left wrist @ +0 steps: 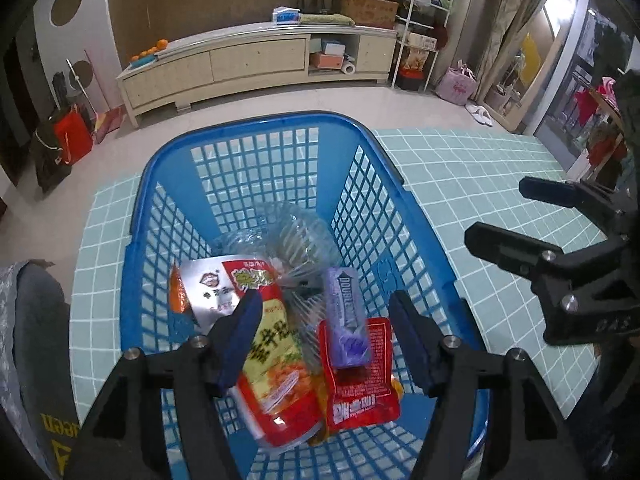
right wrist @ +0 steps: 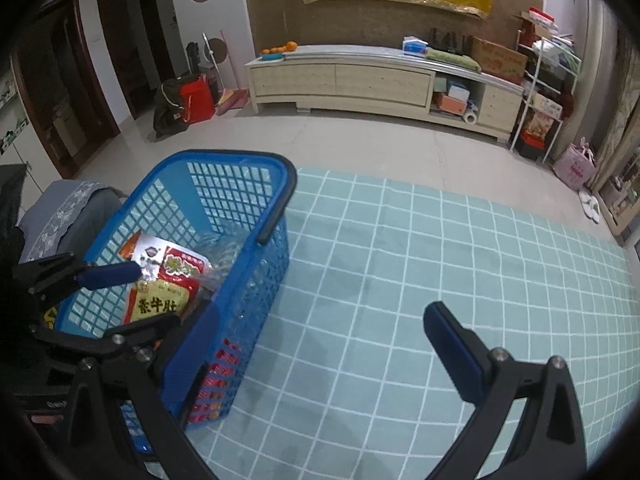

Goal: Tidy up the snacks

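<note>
Pretty dim indoor light with a cool blue cast in both views. The brightest spot is a blown-out window or lamp [left wrist: 562,0], far up and to the right of the left tongs [left wrist: 326,334]. The crinkled clear plastic bag [left wrist: 280,236] just ahead of them catches some glare. Shadows are soft. Heavy fisheye bending, black vignette in the corners, slightly smeary at the edges.
</note>
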Tool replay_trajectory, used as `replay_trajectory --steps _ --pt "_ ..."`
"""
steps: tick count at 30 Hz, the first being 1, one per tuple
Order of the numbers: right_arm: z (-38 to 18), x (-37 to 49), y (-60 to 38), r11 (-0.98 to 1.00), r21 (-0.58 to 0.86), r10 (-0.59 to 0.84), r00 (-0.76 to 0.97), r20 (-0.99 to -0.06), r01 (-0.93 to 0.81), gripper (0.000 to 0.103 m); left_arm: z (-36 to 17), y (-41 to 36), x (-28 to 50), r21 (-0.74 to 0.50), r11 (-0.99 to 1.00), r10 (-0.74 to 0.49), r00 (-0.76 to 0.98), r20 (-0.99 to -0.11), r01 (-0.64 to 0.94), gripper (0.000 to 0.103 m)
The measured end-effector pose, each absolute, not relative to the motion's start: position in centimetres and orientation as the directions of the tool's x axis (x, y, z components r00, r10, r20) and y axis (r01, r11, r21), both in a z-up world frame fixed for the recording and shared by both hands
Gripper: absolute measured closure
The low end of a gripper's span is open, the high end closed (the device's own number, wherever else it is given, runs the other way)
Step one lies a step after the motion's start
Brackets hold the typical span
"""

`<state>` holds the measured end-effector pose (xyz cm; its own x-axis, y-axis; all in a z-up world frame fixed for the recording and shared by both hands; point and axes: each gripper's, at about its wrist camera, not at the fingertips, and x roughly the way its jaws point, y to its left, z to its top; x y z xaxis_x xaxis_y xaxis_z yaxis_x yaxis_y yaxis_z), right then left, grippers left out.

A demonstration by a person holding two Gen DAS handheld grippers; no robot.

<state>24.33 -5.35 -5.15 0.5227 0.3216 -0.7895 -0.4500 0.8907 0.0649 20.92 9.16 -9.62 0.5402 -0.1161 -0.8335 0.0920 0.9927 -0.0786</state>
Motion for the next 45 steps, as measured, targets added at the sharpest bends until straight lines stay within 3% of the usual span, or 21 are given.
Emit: replay_trajectory --steps 7,17,18,21,27,29,35,45 --pt "-4.1 21.7 -7.4 0.893 0.115 0.36 0.536 -0.764 -0.435 0.0 -7.2 9.3 15.8 -0.121 0.99 -0.141 0.639 -0.756 0.074 0.038" --pt "-1.4 13.5 -10.1 0.884 0.093 0.393 0.619 -0.681 -0.459 0.0 -4.1 6.9 7.0 -0.079 0.996 -0.076 0.791 -0.608 0.035 0.038" --pt "-1.1 12.5 -10.4 0.882 0.083 0.395 0.629 -0.67 -0.464 0.0 -3.8 6.5 6.0 -0.071 0.997 -0.064 0.806 -0.588 0.028 0.037" --pt "0.1 9.6 -11.2 0.876 0.061 0.404 0.658 -0.636 -0.478 0.0 -2.9 5.1 3.5 -0.046 0.999 -0.041 0.841 -0.539 0.019 0.021" --pt "3.0 5.2 -13.5 0.902 0.044 0.382 0.745 -0.546 -0.43 0.0 -0.5 3.5 -1.0 -0.082 0.997 -0.043 0.884 -0.466 0.005 0.012" --pt "3.9 4.0 -14.1 0.906 0.046 0.383 0.766 -0.517 -0.422 0.0 0.1 2.9 -1.7 -0.073 0.997 -0.034 0.892 -0.451 0.001 0.001" --pt "5.2 0.6 -14.5 0.911 0.005 0.367 0.802 -0.472 -0.413 0.0 1.3 0.7 -4.0 -0.009 1.0 0.023 0.908 -0.418 -0.029 0.0" --pt "6.5 -1.5 -15.1 0.919 0.028 0.361 0.81 -0.461 -0.394 0.0 2.7 0.9 -5.1 -0.03 0.999 0.005 0.919 -0.393 -0.018 0.0"
